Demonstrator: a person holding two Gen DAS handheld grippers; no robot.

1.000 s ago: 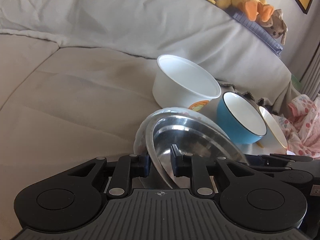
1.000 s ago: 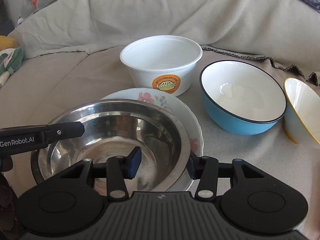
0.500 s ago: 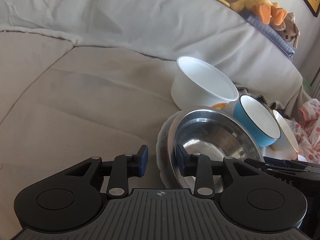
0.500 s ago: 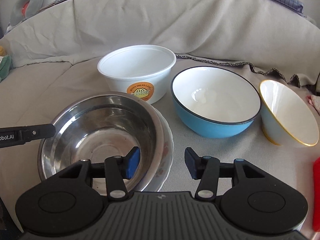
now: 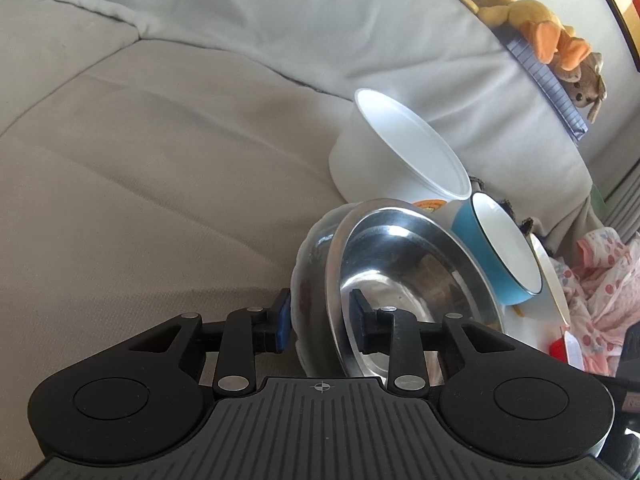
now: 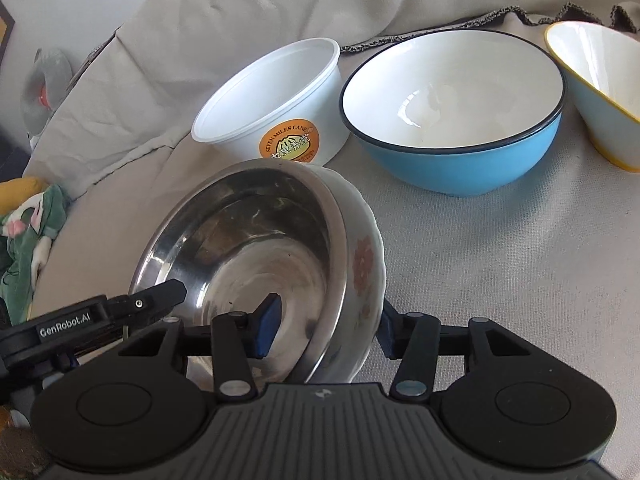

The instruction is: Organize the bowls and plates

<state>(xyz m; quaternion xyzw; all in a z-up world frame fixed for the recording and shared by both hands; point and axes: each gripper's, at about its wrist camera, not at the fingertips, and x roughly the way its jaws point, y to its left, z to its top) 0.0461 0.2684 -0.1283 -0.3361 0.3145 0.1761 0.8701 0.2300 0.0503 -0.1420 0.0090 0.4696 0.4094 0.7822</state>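
The left gripper (image 5: 318, 322) and the right gripper (image 6: 326, 326) are both closing across the near rims of the steel bowl (image 6: 248, 248) nested in the floral plate (image 6: 362, 264) on the sofa cover (image 6: 500, 280). Neither pad visibly presses yet; uneven pinches could slide bowl off plate.

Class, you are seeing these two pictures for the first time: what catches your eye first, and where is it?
First the steel bowl, nested in a floral plate and tilted, low in the middle. The left gripper and right gripper each straddle the stacked rims from opposite sides, jaws closing. Behind stand a white tub, a blue bowl and a yellow-rimmed bowl in a row on the grey cover.
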